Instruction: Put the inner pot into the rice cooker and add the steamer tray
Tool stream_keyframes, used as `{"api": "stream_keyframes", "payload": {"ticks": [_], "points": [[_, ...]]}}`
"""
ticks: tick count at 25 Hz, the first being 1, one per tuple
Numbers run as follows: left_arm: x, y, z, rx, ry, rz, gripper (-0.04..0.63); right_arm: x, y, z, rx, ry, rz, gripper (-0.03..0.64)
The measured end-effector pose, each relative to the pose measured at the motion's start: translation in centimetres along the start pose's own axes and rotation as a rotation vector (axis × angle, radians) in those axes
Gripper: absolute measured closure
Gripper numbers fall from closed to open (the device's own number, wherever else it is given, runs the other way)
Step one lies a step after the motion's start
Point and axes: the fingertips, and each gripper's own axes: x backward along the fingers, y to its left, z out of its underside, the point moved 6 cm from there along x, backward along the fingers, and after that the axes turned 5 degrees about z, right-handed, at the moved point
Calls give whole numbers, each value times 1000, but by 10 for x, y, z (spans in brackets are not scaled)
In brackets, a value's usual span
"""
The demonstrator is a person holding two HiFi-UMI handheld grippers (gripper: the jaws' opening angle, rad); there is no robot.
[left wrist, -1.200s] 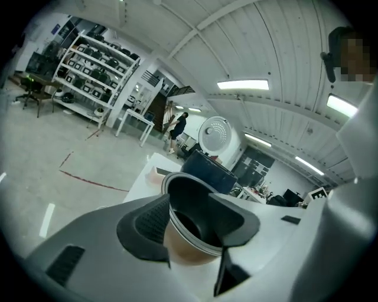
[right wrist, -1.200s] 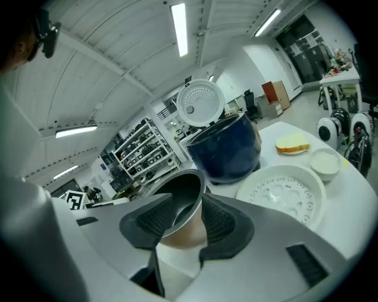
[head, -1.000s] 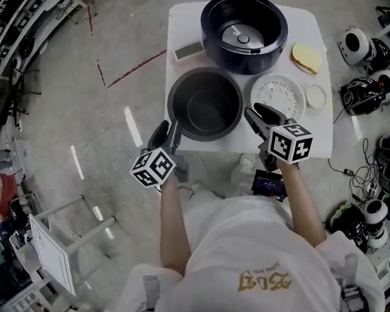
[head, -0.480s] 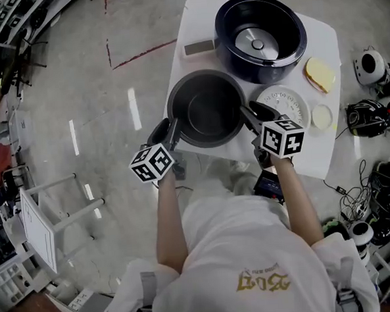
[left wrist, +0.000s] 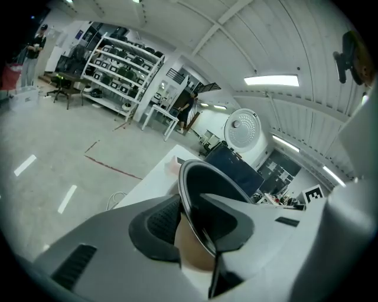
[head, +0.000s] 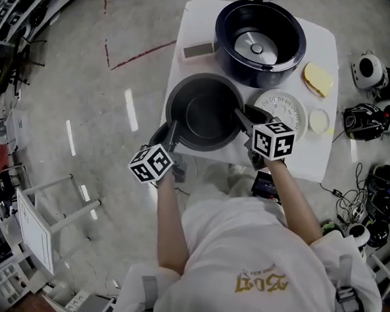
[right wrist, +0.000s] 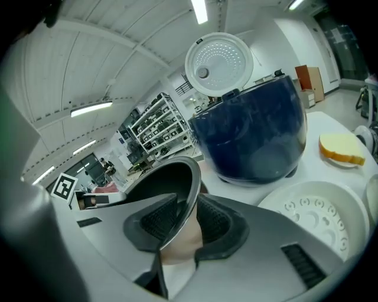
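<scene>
At the near left of the white square table (head: 186, 27): left gripper (head: 169, 131); its jaws have just been closing and now clamp the left rim of the dark grey round metal inner pot (head: 205, 112), one pad on the outer wall, the other inside
Inner pot: stands on the table in front of the cooker, outside it; held at both sides of its rim; only its own dark floor shows within
Grey block: small grey rectangular block (head: 198, 50); lies flat just left of the cooker
Right gripper: right gripper (head: 241, 116); jaws likewise just closing, now gripping the pot's right rim with the thin wall between the ribbed pads
Rice cooker: dark blue round rice cooker (head: 292, 47) at the table's far side; white round lid (right wrist: 218, 62) raised upright behind it; silvery round heating plate (head: 257, 47) in its well
Steamer tray: white round perforated plastic steamer tray (head: 287, 107); lies flat just right of the pot, near the cooker's front
Yellow slab: pale yellow rounded slab (head: 317, 76); on the table right of the cooker
Small disc: small white round disc (head: 319, 120); just beside the tray, near the table's right edge
</scene>
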Motion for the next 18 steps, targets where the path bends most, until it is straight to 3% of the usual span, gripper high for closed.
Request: {"api": "stream_keyframes", "payload": {"ticks": [6, 18], "points": [[4, -5, 3, 10, -4, 28, 491, 8, 1, -1, 37, 4, 26, 506], [31, -33, -30, -25, -87, 102, 492, 48, 32, -37, 4, -158, 6, 522]]}}
